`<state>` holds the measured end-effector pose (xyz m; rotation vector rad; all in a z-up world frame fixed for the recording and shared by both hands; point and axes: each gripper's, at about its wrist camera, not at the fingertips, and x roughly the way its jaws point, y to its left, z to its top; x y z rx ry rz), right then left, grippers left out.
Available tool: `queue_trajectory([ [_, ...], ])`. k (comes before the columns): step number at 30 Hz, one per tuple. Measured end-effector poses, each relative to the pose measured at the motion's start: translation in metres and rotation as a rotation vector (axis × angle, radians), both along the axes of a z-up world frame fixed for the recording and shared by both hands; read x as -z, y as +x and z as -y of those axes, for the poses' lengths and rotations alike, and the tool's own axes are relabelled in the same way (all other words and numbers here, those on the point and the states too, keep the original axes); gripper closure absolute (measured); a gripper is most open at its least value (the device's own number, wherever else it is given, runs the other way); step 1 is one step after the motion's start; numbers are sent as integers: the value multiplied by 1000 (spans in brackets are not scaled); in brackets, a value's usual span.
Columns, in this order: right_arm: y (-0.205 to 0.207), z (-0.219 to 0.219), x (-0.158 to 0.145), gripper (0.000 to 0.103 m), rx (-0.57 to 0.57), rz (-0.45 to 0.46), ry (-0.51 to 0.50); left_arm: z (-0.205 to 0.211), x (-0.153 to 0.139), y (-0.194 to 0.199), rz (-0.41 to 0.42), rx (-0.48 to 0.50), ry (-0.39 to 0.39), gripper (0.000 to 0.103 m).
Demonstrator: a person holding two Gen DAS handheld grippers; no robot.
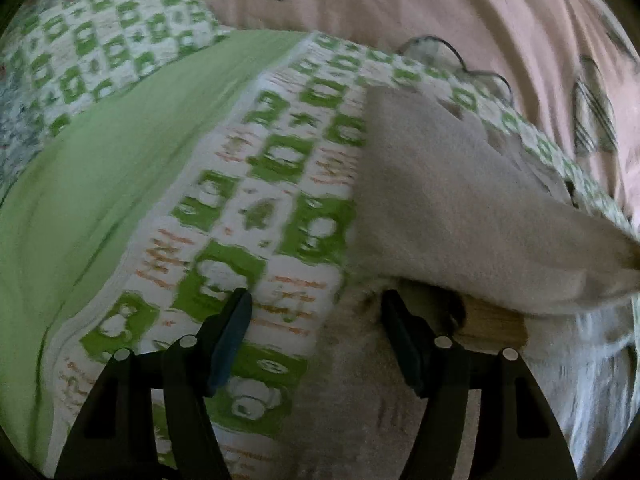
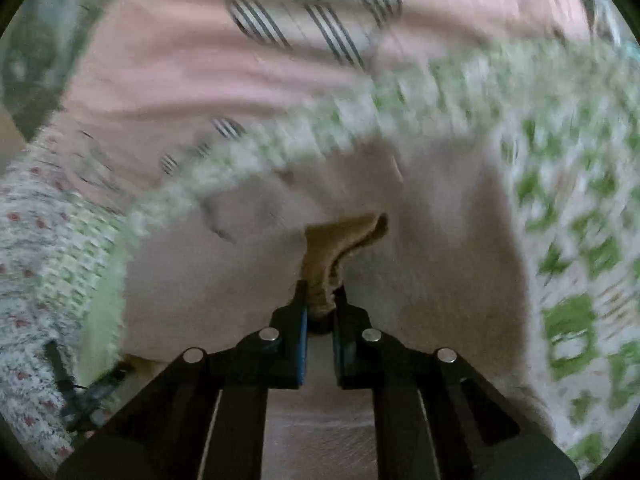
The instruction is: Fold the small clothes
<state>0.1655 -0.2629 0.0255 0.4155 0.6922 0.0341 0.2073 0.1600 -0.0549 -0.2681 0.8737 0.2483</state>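
1. Right gripper pinches the tan edge of a small cream fleece garment lying on a green-and-white patterned quilt.
2. Left gripper gapes wide above it, holding nothing.
3. Motion blur obscures the details.

A green-and-white patterned quilt lies over a pink sheet.

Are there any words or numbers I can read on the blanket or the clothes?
None can be read.
Green checked blanket: orange scribbly marks in its white squares that may be lettering, too blurred to read.
Cream garment: no writing shows; a tan tag or trim is pinched in the right hand-held gripper, nothing legible on it.
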Motion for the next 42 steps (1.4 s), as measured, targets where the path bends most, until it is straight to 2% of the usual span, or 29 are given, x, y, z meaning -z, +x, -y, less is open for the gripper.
queue_trajectory([
  [1, -13, 4, -11, 92, 16, 36, -16, -3, 0, -1, 9, -15, -16, 36],
  [3, -23, 12, -12, 92, 38, 31, -36, -4, 0, -3, 17, -16, -26, 36],
  [7, -24, 30, 32, 92, 56, -129, -36, 12, -5, -4, 13, 25, 35, 41],
  [9, -27, 33, 46, 92, 56, -158, -15, 14, -6, -5, 10, 38, 38, 42],
  [11, -31, 32, 51, 92, 53, -166, -9, 10, -6, -3, -30, 72, -19, 45],
  [13, -31, 31, 50, 92, 45, -164, -5, 3, -18, -9, 3, 136, -113, 44],
  [15, -27, 28, 47, 92, 34, -163, -19, -2, -30, -7, 30, 154, -134, 35],
  [16, -26, 27, 47, 92, 28, -163, -27, -5, -36, 2, 37, 166, -153, 30],
  [17, -24, 26, 46, 92, 27, -165, -30, -7, -38, 12, 30, 181, -174, 21],
  [20, -24, 28, 46, 92, 26, -164, -22, -10, -34, 56, 0, 208, -195, 20],
  [23, -29, 27, 43, 92, 26, -155, -16, -7, -15, 104, -89, 237, -224, 20],
  [24, -30, 26, 43, 92, 21, -155, -18, -5, -12, 112, -96, 250, -238, 22],
  [25, -30, 25, 43, 92, 14, -157, -21, -2, -11, 118, -74, 260, -220, 27],
  [26, -30, 24, 43, 92, 10, -160, -25, 2, -11, 118, -51, 280, -205, 57],
  [27, -29, 22, 43, 92, 2, -161, -31, 7, -12, 119, -38, 318, -212, 97],
  [30, -29, 17, 39, 92, -13, -144, -43, 12, -25, 106, 36, 292, -142, 97],
  [31, -29, 14, 33, 92, -24, -113, -47, 12, -29, 101, 63, 278, -120, 97],
  [33, -29, 9, 25, 92, -39, -64, -54, 8, -28, 98, 83, 245, -118, 97],
  [35, -25, 6, 26, 92, -41, -61, -76, 5, -16, 103, 51, 237, -128, 97],
  [37, -19, 6, 37, 92, -26, -115, -108, 7, -9, 106, 17, 240, -138, 96],
  [38, -19, 8, 40, 92, -22, -127, -104, 5, -11, 102, 22, 240, -141, 94],
  [39, -21, 10, 43, 92, -18, -135, -109, 5, -14, 101, 26, 243, -150, 85],
  [40, -23, 11, 44, 92, -13, -139, -126, 4, -15, 101, 25, 245, -154, 83],
  [42, -26, 13, 47, 92, -6, -150, -135, 5, -14, 105, 5, 242, -113, 82],
])
